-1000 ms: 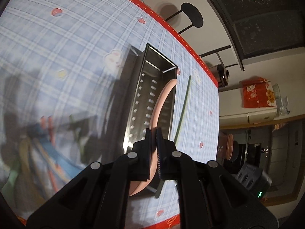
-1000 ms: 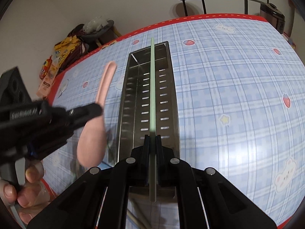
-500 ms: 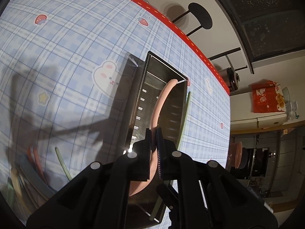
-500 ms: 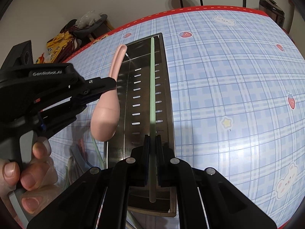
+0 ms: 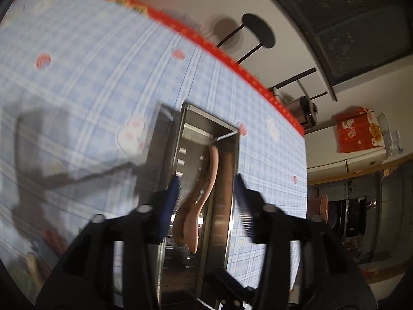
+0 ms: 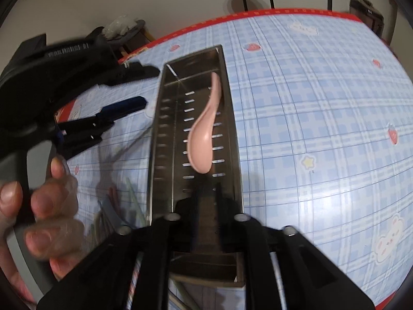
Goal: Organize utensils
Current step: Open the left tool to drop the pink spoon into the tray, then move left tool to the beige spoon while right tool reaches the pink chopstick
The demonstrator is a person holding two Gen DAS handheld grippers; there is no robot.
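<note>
1. Left gripper point(image 5: 206, 201): your jaws are spread wide w/ nothing between the pads; pink spoon point(image 6: 204, 131) lies loose below them in the metal tray point(image 6: 233, 139).
2. Right gripper point(image 6: 206, 222): jaws apart too, fingertips cut off at bottom centre of right wrist view, nothing visibly held. No green stick seen in either view, so can't say where it is.
3. Step, my read: spoon drop-off into tray looks done; both tools free.
4. Spoon pose: long axis runs along the tray's length. Right wrist view: bowl at frame centre, handle tip points to upper centre, toward the tray's far end wall, leaning near the right wall.
5. Next, as I judge it: go for the leftover utensils point(image 6: 108, 214), blurry pile at lower left of right wrist view, beside the tray on the tablecloth point(image 6: 322, 129). Needs a re-aim + close on one piece, lengthwise to the tray.
6. Left wrist view is motion-blurred, so details there are weak.
</note>
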